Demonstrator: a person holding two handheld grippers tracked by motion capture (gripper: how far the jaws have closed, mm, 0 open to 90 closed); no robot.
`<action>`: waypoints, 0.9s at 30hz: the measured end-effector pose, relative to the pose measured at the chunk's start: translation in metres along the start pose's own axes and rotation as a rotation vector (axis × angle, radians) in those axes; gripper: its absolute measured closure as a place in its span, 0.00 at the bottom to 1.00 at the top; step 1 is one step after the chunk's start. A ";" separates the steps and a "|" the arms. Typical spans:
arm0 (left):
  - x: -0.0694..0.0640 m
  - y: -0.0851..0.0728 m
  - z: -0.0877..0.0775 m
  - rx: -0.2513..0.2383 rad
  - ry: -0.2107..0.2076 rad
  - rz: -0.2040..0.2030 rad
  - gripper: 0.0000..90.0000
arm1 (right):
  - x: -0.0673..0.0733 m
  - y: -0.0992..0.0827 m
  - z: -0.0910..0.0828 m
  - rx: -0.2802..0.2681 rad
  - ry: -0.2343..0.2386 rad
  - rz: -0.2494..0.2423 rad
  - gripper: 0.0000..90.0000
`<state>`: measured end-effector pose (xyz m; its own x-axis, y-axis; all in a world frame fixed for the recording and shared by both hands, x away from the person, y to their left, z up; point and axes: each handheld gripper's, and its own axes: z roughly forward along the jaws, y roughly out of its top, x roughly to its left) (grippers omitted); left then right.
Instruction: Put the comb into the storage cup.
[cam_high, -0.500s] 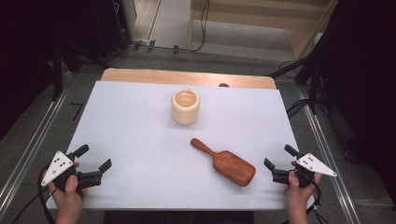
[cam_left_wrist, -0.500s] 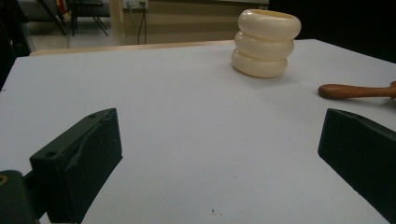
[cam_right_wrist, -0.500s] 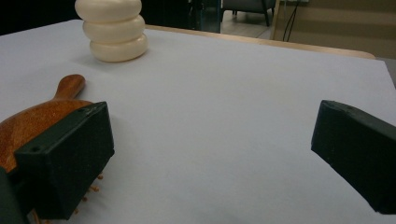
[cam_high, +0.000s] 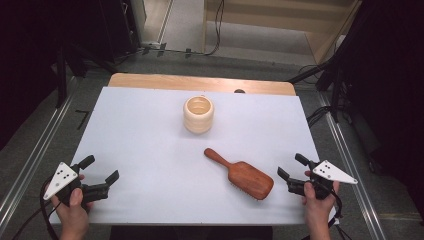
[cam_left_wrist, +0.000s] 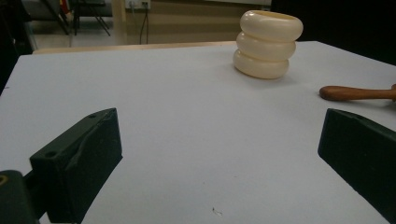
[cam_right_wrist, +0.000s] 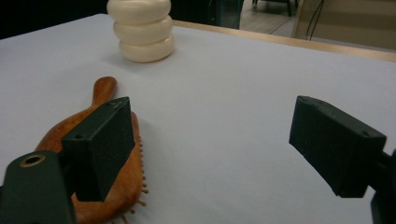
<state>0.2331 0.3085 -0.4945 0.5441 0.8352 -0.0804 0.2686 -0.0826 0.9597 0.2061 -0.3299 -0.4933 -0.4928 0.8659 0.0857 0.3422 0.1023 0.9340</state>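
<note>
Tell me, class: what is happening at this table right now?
A person holds a gripper in each hand at the near edge of a white table. Both the left gripper and the right gripper are open and hold nothing. A wooden hairbrush lies bristles down beside the right gripper; a cream ribbed cup stands upright farther back.

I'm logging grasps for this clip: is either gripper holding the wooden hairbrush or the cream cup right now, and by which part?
Nothing is held. The left gripper and right gripper are both open and empty, apart from the hairbrush and cup.
</note>
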 end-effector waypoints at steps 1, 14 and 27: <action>0.000 0.000 0.000 0.000 0.000 0.000 0.00 | 0.000 0.000 0.000 0.000 0.000 0.000 0.14; -0.001 0.000 0.001 0.010 -0.002 0.007 0.00 | 0.033 0.060 0.023 0.125 0.129 -0.096 0.82; -0.001 0.000 0.002 0.013 -0.014 0.012 0.00 | 0.064 0.097 0.071 0.301 0.211 -0.240 0.98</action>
<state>0.2338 0.3068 -0.4950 0.5581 0.8266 -0.0726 0.2721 -0.0996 0.9571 0.2643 -0.2294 -0.4214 -0.7287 0.6844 -0.0229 0.4005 0.4530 0.7964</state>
